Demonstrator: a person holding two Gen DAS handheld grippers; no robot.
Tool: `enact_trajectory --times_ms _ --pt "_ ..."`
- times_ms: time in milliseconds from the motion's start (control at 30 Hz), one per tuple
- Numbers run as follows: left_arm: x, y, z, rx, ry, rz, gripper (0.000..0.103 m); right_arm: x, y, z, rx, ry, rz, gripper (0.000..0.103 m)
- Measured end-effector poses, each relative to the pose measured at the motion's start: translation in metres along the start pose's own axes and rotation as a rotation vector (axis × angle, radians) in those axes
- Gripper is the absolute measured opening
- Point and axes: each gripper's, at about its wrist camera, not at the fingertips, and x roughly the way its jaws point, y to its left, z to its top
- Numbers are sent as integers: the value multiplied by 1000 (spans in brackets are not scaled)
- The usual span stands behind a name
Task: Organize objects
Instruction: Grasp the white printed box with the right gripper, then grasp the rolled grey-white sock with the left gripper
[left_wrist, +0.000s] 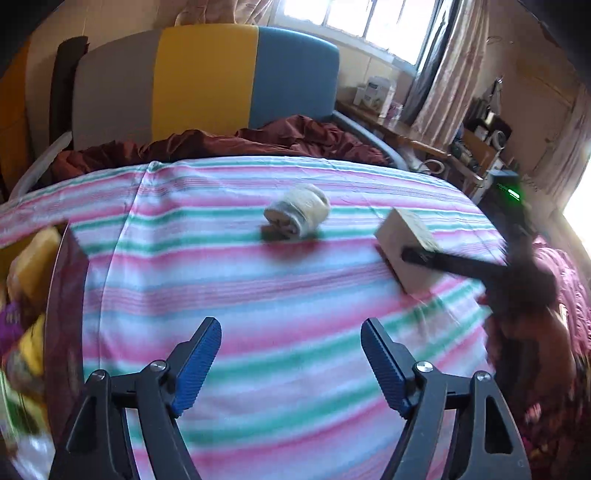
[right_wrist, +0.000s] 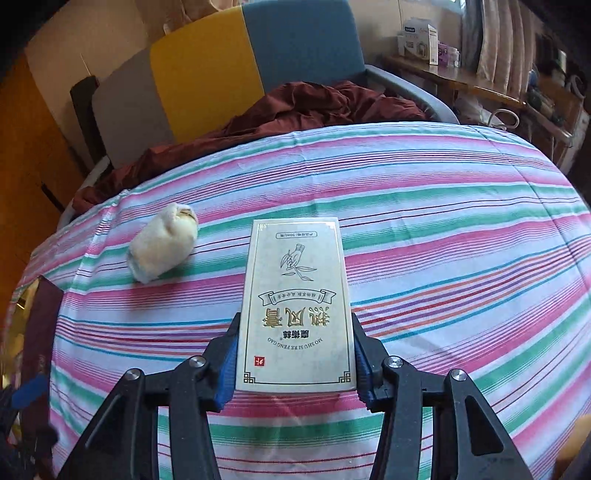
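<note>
Two grippers are seen over a bed covered with a pink, green and white striped cotton sheet (right_wrist: 443, 229). The black left gripper with blue ribbed pads (left_wrist: 291, 365) is held with its jaws spread wide, and nothing is found between them; only bare sheet is seen in the gap. The black right gripper (right_wrist: 295, 363) is closed on one flat cream cardboard box printed with gold lettering (right_wrist: 295, 302), which is clamped by its long edges between the two blue pads and extends forward beyond the fingertips. One rolled cream cloth bundle (right_wrist: 162, 247) is left lying on the sheet, ahead and to the left of the right jaws, apart from the box; from the left wrist it (left_wrist: 297, 216) is seen well ahead of the open jaws. One crumpled maroon blanket (right_wrist: 314, 107) is piled farther ahead.
</note>
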Motion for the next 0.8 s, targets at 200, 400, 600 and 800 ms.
enact_trajectory --times_ms 200,400,600,800 --pt "53 -7 48 49 33 33 80 1 -2 3 58 31 21 53" --pt "93 -17 84 139 37 13 80 5 2 2 38 75 -8 53" --pt "123 -24 100 247 46 61 80 5 3 3 23 89 -14 53" --pt "133 -29 96 253 32 50 68 5 2 3 23 99 -10 53"
